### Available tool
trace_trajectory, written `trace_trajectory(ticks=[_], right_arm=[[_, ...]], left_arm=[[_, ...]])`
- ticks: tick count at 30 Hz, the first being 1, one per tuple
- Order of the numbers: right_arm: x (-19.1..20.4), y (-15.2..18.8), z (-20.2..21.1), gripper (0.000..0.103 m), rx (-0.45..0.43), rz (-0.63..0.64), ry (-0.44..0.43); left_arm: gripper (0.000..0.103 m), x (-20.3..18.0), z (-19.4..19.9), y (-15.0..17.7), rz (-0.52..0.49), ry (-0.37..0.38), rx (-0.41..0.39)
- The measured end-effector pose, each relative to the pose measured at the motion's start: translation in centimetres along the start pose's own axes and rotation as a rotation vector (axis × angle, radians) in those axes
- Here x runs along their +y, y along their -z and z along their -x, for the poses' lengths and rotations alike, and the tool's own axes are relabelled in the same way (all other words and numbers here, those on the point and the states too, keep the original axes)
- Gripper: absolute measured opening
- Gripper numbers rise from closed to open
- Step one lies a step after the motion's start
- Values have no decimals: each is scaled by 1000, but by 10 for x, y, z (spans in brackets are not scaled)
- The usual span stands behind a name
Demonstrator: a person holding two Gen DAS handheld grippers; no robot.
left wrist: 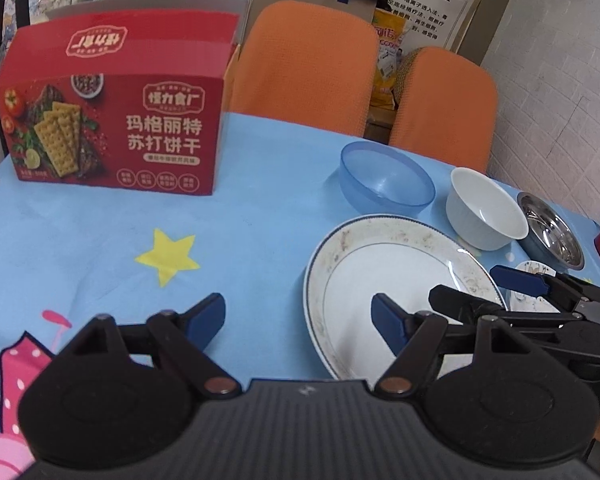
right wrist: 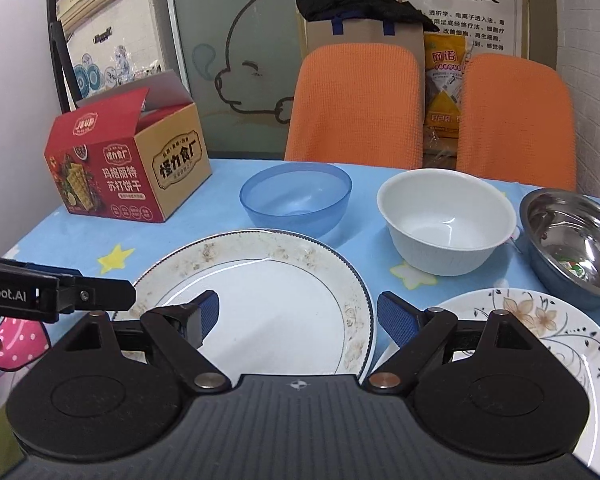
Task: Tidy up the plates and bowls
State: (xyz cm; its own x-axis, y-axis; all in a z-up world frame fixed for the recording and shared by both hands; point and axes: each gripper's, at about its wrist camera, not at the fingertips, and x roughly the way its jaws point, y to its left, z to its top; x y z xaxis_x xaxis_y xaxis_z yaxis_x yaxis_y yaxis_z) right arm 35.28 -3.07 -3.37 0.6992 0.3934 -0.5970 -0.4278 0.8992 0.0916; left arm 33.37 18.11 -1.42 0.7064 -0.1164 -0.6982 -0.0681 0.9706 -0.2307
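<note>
A large white plate with a blue rim lies on the blue tablecloth. Behind it stand a blue plastic bowl, a white bowl and a steel bowl. A small flowered plate lies at the right. My left gripper is open and empty, low over the cloth left of the large plate. My right gripper is open and empty, over the large plate's near part; it also shows in the left wrist view.
An open red cracker box stands at the table's back left. Two orange chairs stand behind the table's far edge. A brown bag and a wall are beyond them.
</note>
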Motion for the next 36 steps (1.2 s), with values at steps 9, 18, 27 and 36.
trace_trajectory(ticks=[9, 18, 27, 36], right_arm=[[6, 2, -21, 103, 53, 31, 31], [17, 2, -20, 103, 13, 6, -20], [16, 11, -20, 103, 14, 20, -23], [25, 17, -23, 103, 2, 75, -7]], left_arm=[[74, 14, -1, 1, -5, -6, 0], [74, 12, -5, 2, -28, -33, 11], [74, 3, -23, 1, -67, -56, 24], [70, -1, -31, 6, -103, -43, 28]])
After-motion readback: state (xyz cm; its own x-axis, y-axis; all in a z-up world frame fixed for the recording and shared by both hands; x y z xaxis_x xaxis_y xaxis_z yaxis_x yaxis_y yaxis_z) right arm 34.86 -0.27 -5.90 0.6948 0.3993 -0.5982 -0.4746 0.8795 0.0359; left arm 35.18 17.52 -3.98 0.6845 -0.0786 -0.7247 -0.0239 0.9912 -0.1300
